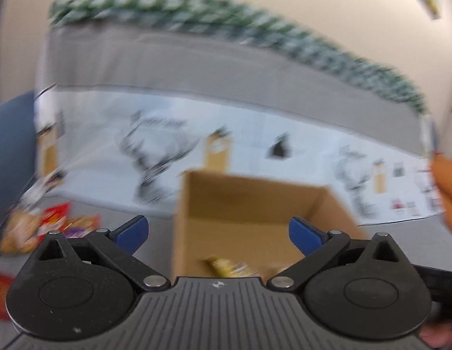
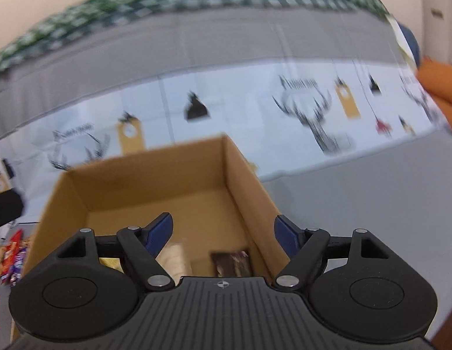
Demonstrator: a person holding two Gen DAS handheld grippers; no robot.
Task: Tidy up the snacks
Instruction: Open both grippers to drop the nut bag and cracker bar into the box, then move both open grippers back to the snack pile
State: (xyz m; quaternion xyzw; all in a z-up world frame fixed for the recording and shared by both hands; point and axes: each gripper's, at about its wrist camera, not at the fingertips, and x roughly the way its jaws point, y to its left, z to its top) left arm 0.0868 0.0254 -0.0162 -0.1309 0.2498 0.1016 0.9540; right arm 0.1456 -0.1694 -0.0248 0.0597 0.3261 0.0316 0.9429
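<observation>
The cardboard box (image 2: 155, 192) sits open-topped on a grey surface (image 2: 357, 192), its long axis running from about 7 o'clock toward 1 o'clock in the right wrist view, with the far corner pointing to 12. The right gripper (image 2: 223, 233) hangs over the box mouth with its jaws spread and nothing between them. Below it, on the box floor, lie a dark brown packet (image 2: 231, 264), a pale packet (image 2: 173, 258) and a sliver of a gold one (image 2: 110, 263).

The left wrist view shows less of the inside of the box (image 1: 249, 204): only a yellow packet (image 1: 228, 267) at 6 o'clock. The left gripper (image 1: 218, 233) is also wide apart and empty. This view alone shows the heap of loose snacks (image 1: 48, 224) clearly, at 9 o'clock on the surface, red, orange and purple.

Behind the box hangs a white cloth (image 2: 240, 110) printed with antlers and tags, under a grey band (image 1: 196, 67) and a green checked strip (image 1: 226, 17). Both views are blurred.
</observation>
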